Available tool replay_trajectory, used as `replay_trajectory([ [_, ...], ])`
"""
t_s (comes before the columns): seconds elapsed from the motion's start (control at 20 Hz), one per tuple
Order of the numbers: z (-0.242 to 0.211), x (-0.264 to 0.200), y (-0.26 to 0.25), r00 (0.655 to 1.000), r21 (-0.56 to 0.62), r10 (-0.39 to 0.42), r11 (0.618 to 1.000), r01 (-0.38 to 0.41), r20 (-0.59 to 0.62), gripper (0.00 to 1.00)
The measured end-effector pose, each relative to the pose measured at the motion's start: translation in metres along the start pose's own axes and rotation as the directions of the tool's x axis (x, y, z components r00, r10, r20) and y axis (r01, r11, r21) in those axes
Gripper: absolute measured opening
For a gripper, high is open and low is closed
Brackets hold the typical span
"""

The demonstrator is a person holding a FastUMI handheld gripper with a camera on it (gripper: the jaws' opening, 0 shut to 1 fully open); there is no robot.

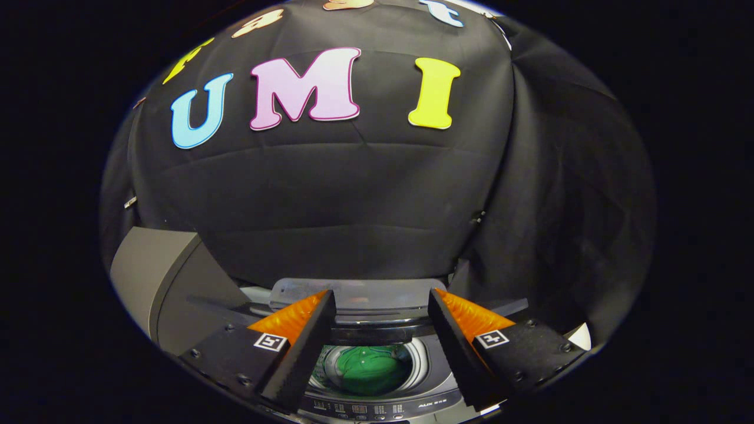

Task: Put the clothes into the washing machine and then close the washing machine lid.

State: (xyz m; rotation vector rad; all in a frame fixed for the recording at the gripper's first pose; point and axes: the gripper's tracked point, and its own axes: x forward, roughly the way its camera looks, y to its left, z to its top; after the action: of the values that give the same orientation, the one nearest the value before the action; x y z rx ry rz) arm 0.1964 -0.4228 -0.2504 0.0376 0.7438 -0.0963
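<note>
A top-loading washing machine (pixel 377 406) stands below and ahead of my gripper (pixel 382 300). Its lid (pixel 359 294) is folded up at the back, just beyond the fingertips. A green garment (pixel 372 370) lies down in the drum (pixel 415 368), seen in the gap between my two fingers. The fingers (pixel 306 341) stand wide apart above the opening with nothing held between them. The machine's control panel (pixel 365 408) runs along its near edge under the fingers.
A grey box-like unit (pixel 154 277) stands to the left of the machine. Black cloth walls close the booth behind and to the right. A small white corner (pixel 580 337) shows past the right finger.
</note>
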Motion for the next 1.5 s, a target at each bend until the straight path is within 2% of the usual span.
replay_trajectory([
  [0.15,-0.062,-0.01,0.012,0.991,-0.025,0.004,1.0,-0.008,-0.136,1.0],
  [0.25,-0.079,-0.014,0.028,0.993,-0.009,0.04,0.999,-0.041,-0.113,0.99],
  [0.45,-0.067,-0.042,0.059,0.997,-0.043,0.08,0.996,-0.08,-0.003,0.99],
  [0.7,-0.008,-0.072,0.095,0.977,-0.03,0.136,0.991,-0.133,0.164,0.99],
  [0.85,0.04,-0.096,0.108,0.952,-0.017,0.147,0.989,-0.148,0.27,0.99],
  [1.05,0.108,-0.148,0.139,0.886,-0.027,0.184,0.981,-0.191,0.426,0.99],
  [1.3,0.178,-0.213,0.181,0.766,-0.136,0.237,0.971,-0.195,0.598,0.98],
  [1.4,0.182,-0.235,0.189,0.744,-0.13,0.254,0.967,-0.221,0.618,0.97],
  [1.5,0.187,-0.227,0.191,0.754,-0.102,0.232,0.971,-0.216,0.614,0.98],
])
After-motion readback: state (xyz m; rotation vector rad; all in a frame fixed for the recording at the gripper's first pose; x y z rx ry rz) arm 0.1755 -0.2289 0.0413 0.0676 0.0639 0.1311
